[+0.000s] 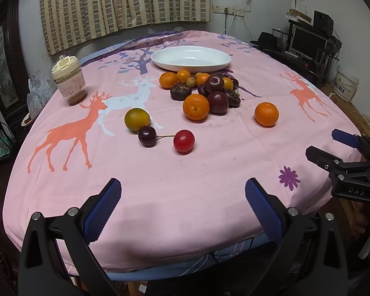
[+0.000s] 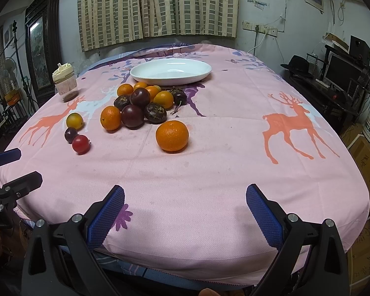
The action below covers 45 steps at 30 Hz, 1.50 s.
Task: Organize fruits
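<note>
Blue ribbed pads line the black fingers of both hand-held grippers, which sit at the near edge of a table. The left gripper [image 1: 183,204] has its jaws spread wide with nothing between them. The right gripper [image 2: 185,209] is spread just as wide and also grips nothing.

Under both lies a pink tablecloth [image 1: 185,172] printed with orange and white deer. Nearest the left gripper are three loose fruits: a red cherry tomato [image 1: 183,140], a dark cherry [image 1: 147,136] just beside it with a thin stem reaching toward the tomato, and a yellow-green round fruit [image 1: 137,119] touching the cherry from behind. Ahead of the right gripper, a lone orange [image 2: 172,136] sits apart from the others.

Further back, near the table's middle, is the main pile of fruit [image 1: 204,91]: several oranges, dark purple plums and rough dark brown fruits, all touching one another. Directly behind the pile stands a white oval dish [image 1: 191,58] with nothing in it.

At the far left of the table stands a clear jar [image 1: 69,83] with a cream lid and a brown layer at the bottom. Striped curtains [image 1: 125,2] hang behind the table.
</note>
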{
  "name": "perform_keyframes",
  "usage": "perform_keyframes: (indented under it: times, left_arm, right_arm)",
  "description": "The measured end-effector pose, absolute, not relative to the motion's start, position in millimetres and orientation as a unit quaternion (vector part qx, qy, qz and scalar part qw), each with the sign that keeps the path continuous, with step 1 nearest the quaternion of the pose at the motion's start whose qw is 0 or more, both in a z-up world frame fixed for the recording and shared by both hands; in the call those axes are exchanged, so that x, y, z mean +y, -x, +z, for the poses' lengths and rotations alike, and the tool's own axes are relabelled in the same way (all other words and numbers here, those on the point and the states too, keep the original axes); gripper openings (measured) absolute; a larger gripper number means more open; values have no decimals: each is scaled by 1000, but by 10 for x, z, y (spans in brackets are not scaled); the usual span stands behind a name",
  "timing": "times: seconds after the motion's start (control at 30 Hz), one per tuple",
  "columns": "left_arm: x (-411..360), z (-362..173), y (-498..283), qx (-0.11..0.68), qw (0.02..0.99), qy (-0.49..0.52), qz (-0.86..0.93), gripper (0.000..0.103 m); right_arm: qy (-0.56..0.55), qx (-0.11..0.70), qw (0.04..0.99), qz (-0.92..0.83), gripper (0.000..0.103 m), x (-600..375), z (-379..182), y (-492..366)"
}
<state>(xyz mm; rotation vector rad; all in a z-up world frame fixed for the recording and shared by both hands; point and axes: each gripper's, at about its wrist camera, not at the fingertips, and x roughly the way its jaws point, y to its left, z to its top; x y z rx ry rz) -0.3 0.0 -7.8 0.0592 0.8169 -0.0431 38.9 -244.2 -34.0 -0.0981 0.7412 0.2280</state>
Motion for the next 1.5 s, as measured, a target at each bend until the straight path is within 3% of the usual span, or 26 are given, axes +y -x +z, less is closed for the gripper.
perform_keyframes:
  times: [1.13, 1.5]
  left_arm:
    - [56, -295, -130, 416, 908, -30, -22, 98]
    - [478, -350, -355, 412, 910, 26, -35, 98]
  right_arm:
    - [47, 381, 917, 112, 99, -2443, -514, -493]
    - [-9, 388, 906, 171, 96, -2412, -501, -927]
